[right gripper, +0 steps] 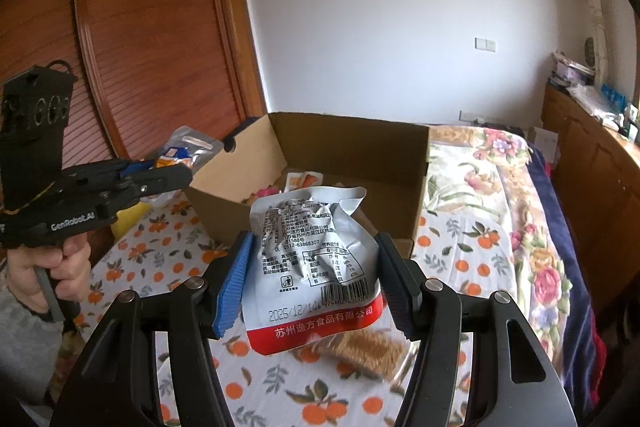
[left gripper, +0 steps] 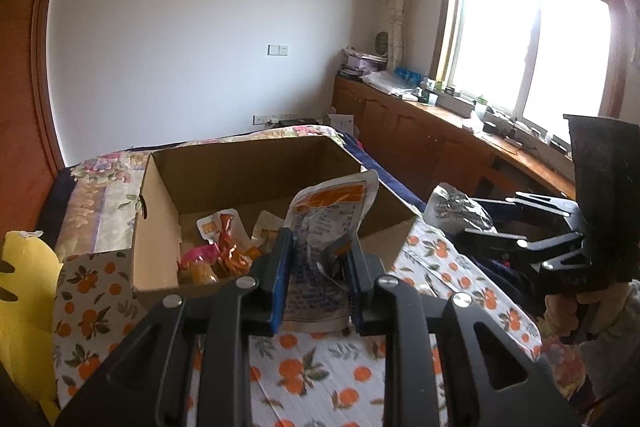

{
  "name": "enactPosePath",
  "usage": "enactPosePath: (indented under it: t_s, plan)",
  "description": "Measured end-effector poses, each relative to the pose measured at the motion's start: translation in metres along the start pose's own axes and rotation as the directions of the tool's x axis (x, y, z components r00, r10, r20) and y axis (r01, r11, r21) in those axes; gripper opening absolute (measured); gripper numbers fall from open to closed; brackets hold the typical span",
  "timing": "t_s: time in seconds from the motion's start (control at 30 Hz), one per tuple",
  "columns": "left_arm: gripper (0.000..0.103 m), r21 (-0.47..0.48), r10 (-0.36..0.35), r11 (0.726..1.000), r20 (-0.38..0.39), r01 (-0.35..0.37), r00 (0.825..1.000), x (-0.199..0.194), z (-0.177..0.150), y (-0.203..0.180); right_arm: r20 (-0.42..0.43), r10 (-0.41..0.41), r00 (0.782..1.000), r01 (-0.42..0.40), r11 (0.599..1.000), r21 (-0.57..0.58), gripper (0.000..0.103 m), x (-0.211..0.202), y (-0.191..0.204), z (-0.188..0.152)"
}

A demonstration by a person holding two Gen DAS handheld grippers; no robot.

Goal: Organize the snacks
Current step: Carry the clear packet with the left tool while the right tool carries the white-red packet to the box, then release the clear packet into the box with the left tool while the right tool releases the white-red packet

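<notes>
I had a pouch in each tool. My left gripper was clamped on an orange-and-white snack pouch, its blue pads pressing the crumpled lower half while the top stood free above the near wall of the cardboard box. My right gripper was closed on a silver pouch with a red bottom band, held upright just in front of the box's near edge, printed back facing the camera.

The box sat on the orange-patterned tablecloth, open, with several small wrapped snacks already lying in its near left corner. One more item, a clear-wrapped crispy bar, lay on the cloth near the table's front edge, below the silver pouch.

Both pouches looked light, soft and slick: the foil film had creased under the pads, so I judged they would slide or fold rather than resist. Holding across the middle of the body, as I was, seemed safer than pinching a sealed edge, which could slip out. The bar I judged brittle; it would want a gentle squeeze across its narrow sides, not its ends.
</notes>
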State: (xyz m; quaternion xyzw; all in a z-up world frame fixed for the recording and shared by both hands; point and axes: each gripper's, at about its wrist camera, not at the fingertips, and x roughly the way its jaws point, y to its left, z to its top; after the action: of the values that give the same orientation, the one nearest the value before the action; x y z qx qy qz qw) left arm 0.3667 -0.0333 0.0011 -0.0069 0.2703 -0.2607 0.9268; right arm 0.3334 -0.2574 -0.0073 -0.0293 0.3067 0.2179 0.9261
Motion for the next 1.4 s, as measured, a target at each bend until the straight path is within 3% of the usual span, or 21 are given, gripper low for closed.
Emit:
enactPosePath:
  t_s: [0.3,0.57,0.8,1.4]
  plan:
    - [0.023,-0.027,-0.011,1.0,0.015,0.011,1.0,0.054,0.022,0.04,0.012,0.001,1.0,-0.001,0.999,-0.049,0.062,0.05,-0.005,0.027]
    - [0.023,-0.044,0.035,0.998,-0.007,-0.035,0.999,0.086,0.015,0.069,0.003,0.005,1.0,-0.004,0.998,-0.061,0.062,0.096,-0.007,0.042]
    - [0.023,-0.073,0.046,0.996,-0.064,-0.051,0.997,0.102,0.002,0.076,-0.069,-0.016,0.997,0.013,0.999,-0.036,0.062,0.146,-0.014,0.032]
    - [0.027,-0.044,0.091,0.994,-0.132,-0.098,0.987,0.097,0.004,0.073,-0.146,-0.044,0.988,0.042,0.999,-0.013,0.063,0.163,-0.02,0.027]
